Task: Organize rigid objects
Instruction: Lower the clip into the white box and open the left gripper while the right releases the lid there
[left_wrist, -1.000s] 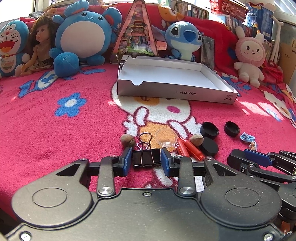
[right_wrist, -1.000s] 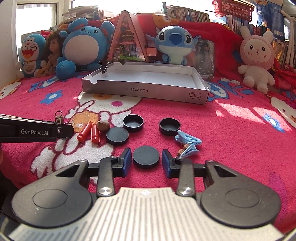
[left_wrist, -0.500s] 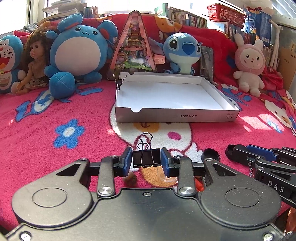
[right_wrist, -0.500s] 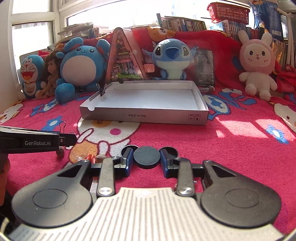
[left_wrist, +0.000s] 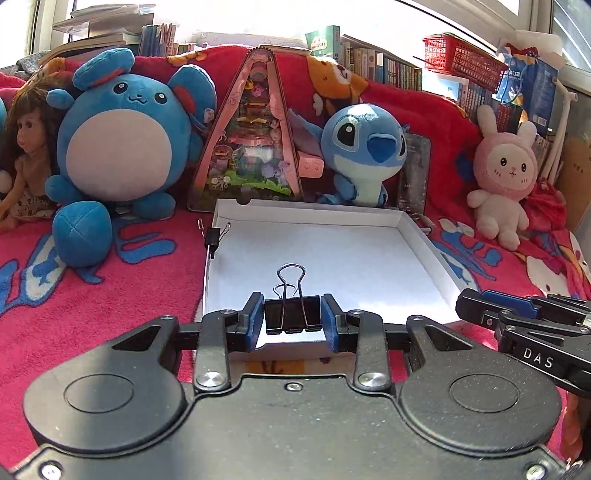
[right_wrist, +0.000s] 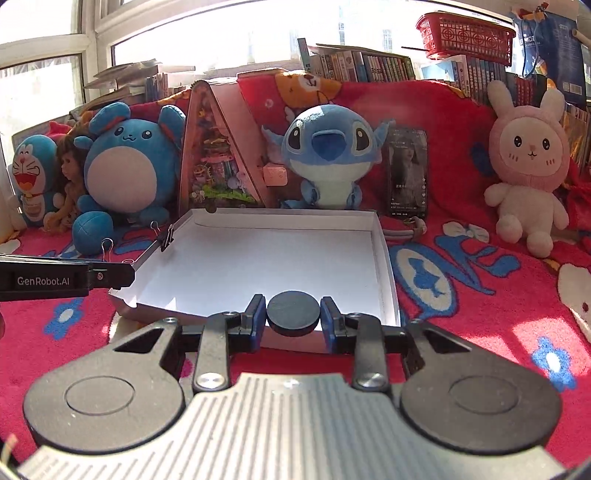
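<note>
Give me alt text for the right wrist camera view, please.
The right claw grips a flat black round cap at the near edge of an empty white cardboard tray on a pink blanket. Plush toys line the back, and the left claw enters from the left.

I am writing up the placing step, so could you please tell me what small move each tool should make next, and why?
Probably ease both a little further forward. The left tool grips a binder clip and the right tool a black cap, each only just over the near wall of the bare white box.
</note>
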